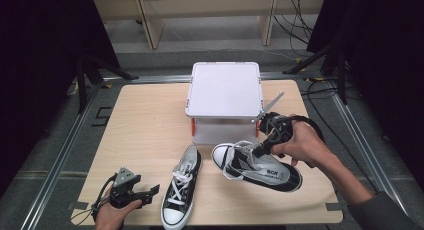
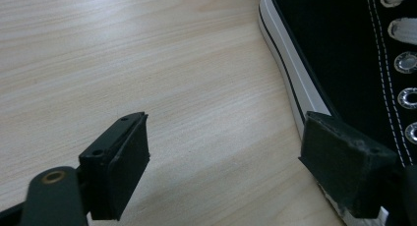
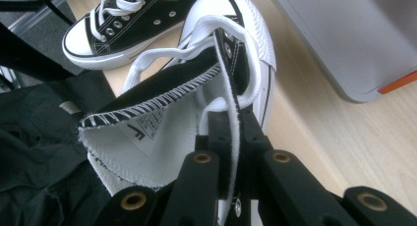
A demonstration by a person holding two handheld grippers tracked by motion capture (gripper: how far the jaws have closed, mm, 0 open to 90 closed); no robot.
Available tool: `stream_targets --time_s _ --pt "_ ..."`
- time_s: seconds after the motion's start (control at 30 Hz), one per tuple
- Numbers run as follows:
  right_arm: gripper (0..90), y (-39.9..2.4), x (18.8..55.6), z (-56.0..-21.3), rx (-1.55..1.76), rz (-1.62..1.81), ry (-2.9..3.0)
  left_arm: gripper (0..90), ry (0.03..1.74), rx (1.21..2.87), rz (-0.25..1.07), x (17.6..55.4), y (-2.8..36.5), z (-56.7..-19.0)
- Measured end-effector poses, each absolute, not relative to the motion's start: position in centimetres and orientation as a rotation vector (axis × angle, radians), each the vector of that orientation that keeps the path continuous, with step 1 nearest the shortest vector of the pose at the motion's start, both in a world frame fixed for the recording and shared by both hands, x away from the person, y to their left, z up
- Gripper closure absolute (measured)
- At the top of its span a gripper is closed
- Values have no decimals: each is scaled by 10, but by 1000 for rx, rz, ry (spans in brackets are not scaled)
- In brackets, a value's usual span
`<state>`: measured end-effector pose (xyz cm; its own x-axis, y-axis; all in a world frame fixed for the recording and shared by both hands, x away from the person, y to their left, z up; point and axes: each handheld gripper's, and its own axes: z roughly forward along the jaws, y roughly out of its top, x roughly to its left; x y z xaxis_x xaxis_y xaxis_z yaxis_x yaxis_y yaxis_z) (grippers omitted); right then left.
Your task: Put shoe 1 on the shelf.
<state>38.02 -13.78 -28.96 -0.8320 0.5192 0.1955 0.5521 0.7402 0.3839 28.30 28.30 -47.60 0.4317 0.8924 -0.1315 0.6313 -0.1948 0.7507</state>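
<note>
Where the light wood table (image 1: 145,130) stands on grey floor between dark curtains, a white lidded box (image 1: 224,90) sits at its far edge. One black-and-white sneaker (image 1: 181,186) lies flat beside the wide-open left gripper (image 1: 150,192). The right gripper (image 1: 261,151) clamps the second sneaker (image 1: 260,167) by its side wall, tilted, near the box.
</note>
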Motion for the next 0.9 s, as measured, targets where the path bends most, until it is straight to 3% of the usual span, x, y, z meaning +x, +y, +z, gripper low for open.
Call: stream_targets --time_s 0.9 --pt "884 -84 385 -238 -729 -506 -2978 178 1276 1922 428 282 282 -475"
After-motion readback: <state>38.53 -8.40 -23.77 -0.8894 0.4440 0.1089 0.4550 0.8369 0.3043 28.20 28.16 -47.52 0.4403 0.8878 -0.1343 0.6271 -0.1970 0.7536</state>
